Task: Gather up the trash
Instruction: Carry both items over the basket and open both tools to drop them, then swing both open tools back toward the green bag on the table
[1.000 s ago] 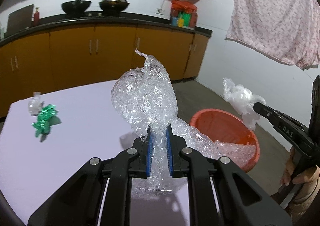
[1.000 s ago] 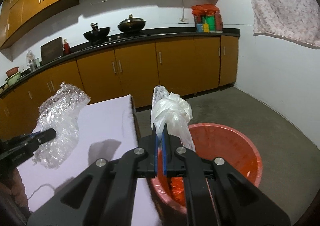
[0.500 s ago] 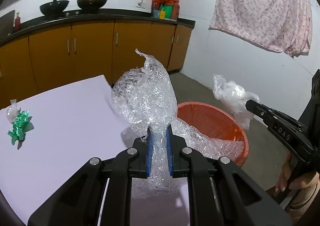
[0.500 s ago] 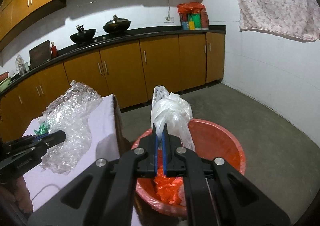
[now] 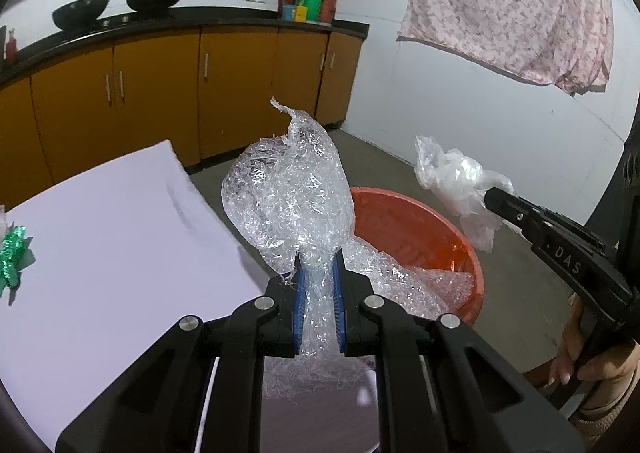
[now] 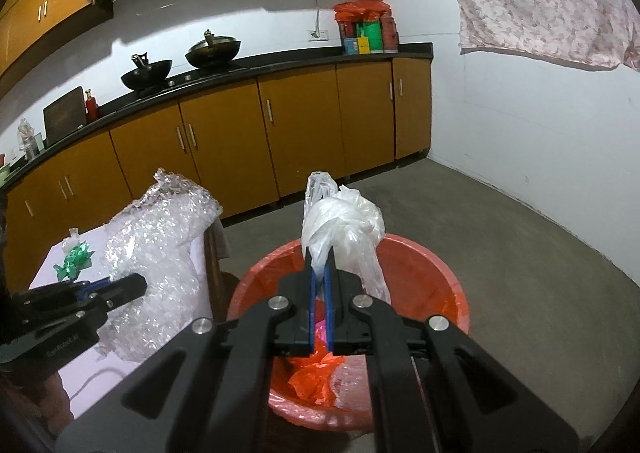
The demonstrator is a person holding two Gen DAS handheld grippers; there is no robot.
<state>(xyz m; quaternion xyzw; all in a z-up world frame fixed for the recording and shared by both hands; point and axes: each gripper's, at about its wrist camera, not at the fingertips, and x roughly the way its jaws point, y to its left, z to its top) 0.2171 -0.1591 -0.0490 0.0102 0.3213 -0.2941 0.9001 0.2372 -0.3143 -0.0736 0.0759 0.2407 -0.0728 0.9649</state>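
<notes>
Left gripper (image 5: 318, 277) clenching crinkled clear bubble wrap (image 5: 290, 193); right gripper (image 6: 319, 273) pinching limp white plastic bag (image 6: 344, 225) over round red basin (image 6: 424, 265).

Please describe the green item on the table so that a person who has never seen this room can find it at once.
Start from the table with the pale lilac cover, beside the orange basin. Near its far end lies a small green ribbon bow, shiny and crumpled. A little clear plastic scrap sits next to it, but the bow is the only green thing on the table.
</notes>
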